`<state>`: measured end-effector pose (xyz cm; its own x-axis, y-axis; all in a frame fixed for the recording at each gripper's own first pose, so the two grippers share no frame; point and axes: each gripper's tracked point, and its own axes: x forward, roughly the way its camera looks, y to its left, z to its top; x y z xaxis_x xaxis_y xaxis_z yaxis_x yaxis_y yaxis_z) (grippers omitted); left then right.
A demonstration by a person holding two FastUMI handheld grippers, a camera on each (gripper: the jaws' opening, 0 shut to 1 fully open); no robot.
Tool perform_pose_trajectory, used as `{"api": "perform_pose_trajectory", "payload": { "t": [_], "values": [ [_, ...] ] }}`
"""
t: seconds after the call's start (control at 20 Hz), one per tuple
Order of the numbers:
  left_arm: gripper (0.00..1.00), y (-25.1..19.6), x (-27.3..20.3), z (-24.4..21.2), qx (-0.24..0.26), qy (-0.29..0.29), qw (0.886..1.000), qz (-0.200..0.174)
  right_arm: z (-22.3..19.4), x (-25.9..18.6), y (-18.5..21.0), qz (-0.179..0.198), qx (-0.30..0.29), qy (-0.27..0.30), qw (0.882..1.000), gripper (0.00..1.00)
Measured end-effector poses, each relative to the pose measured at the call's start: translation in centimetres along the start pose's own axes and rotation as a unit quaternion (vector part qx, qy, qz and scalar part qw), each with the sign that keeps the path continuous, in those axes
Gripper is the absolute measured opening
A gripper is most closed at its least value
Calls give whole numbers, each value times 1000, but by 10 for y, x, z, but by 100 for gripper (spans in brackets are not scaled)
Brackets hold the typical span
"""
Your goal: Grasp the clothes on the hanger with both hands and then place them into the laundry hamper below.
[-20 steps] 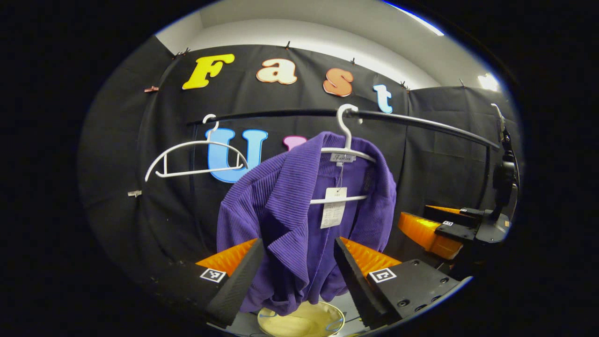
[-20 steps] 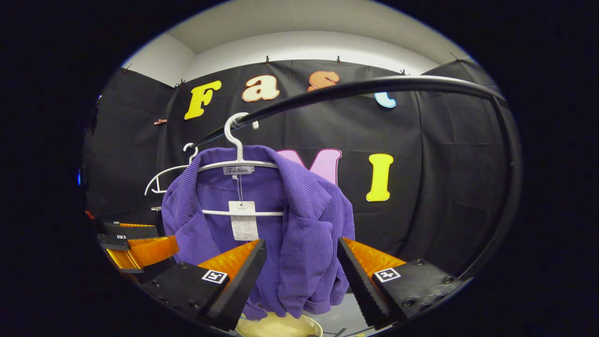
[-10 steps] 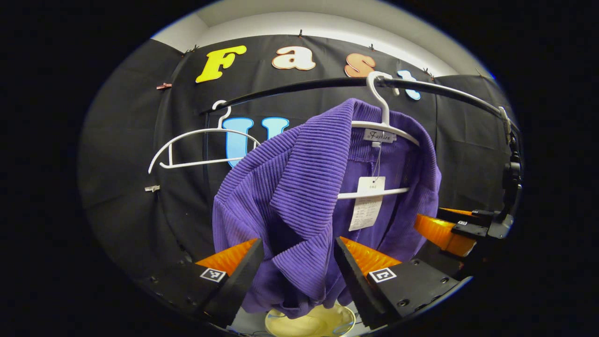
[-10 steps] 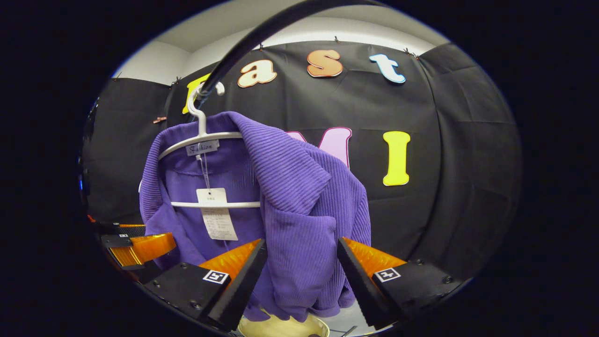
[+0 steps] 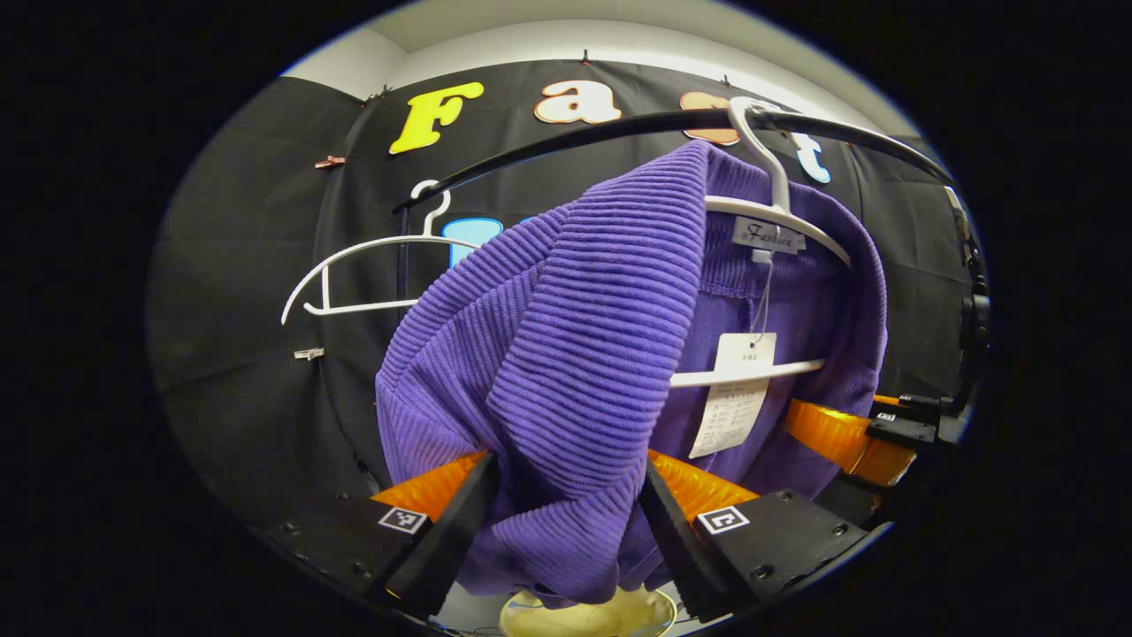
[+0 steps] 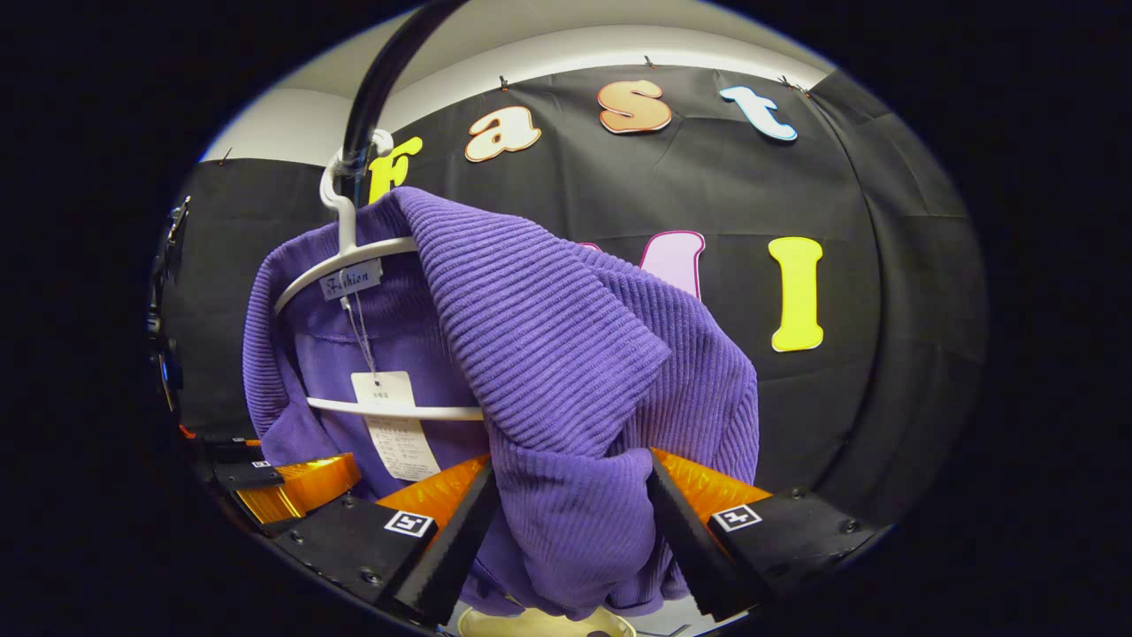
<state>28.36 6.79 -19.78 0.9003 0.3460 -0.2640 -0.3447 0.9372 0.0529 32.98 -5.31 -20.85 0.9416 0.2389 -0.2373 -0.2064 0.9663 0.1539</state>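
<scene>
While the purple ribbed jacket (image 5: 584,336) hangs from a white plastic hanger (image 5: 778,208) hooked over the black rail (image 5: 619,133), both grippers sit spread wide around its front panels. In the left gripper view, the left gripper (image 5: 566,522) has its fingers well apart, with one lapel and the folded front edge of the jacket hanging down between them — the cloth brushes the inner faces of both fingers, but whether they press on it I cannot tell, and the gap looks as wide as the fold itself. A white paper tag (image 5: 734,394) dangles on a string from the collar, in front of the hanger's lower bar. To the left on the same rail hangs a second white hanger (image 5: 371,274), bare. At the right edge of this view the right gripper (image 5: 849,438) shows beside the jacket's far side.

From the right gripper view, the right gripper (image 6: 570,531) likewise stands open around the other lapel (image 6: 566,354), the fabric filling the space between its fingers and touching both. The tag (image 6: 393,425) hangs to the left, and the left gripper (image 6: 292,482) shows low at the left edge, next to the jacket. Below the hem, a pale yellow laundry hamper (image 5: 588,615) shows its rim — its rim also shows in the right gripper view (image 6: 544,624).
</scene>
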Motion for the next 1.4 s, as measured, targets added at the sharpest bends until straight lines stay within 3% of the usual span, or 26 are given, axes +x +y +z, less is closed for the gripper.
{"api": "perform_pose_trajectory", "payload": {
  "t": [0.1, 0.15, 0.2, 0.3, 0.4, 0.65, 1.0, 1.2, 1.4],
  "values": [
    [93, -1, 4, 1, -11, -5, 1000, 3, 2, 9, -9, -4, 5, -3, 1000, 95],
    [88, -1, 4, 2, -12, -6, 1000, 4, 4, 13, -12, -4, 7, -3, 1000, 81],
    [84, 4, 7, 4, -13, -12, 1000, 14, 4, 16, -15, -2, 8, -2, 1000, 76],
    [49, 11, 7, 9, -18, -19, 999, 25, 8, 26, -26, -10, 2, -9, 1000, 59],
    [15, 13, 10, 11, -30, -14, 999, 19, 14, 24, -29, 3, -6, -17, 1000, 13],
    [12, 19, 6, 14, -26, -20, 999, 40, 13, 19, -24, 28, -18, -18, 999, 12],
    [12, 49, -36, 40, -23, -79, 993, 86, 20, -15, -17, 116, -64, -45, 990, 12],
    [12, 61, -67, 74, -47, -139, 983, 107, 29, -31, -18, 152, -19, -58, 987, 12],
    [12, 68, -74, 89, -25, -151, 981, 119, 30, -44, -12, 196, 5, -54, 979, 12]
  ]
}}
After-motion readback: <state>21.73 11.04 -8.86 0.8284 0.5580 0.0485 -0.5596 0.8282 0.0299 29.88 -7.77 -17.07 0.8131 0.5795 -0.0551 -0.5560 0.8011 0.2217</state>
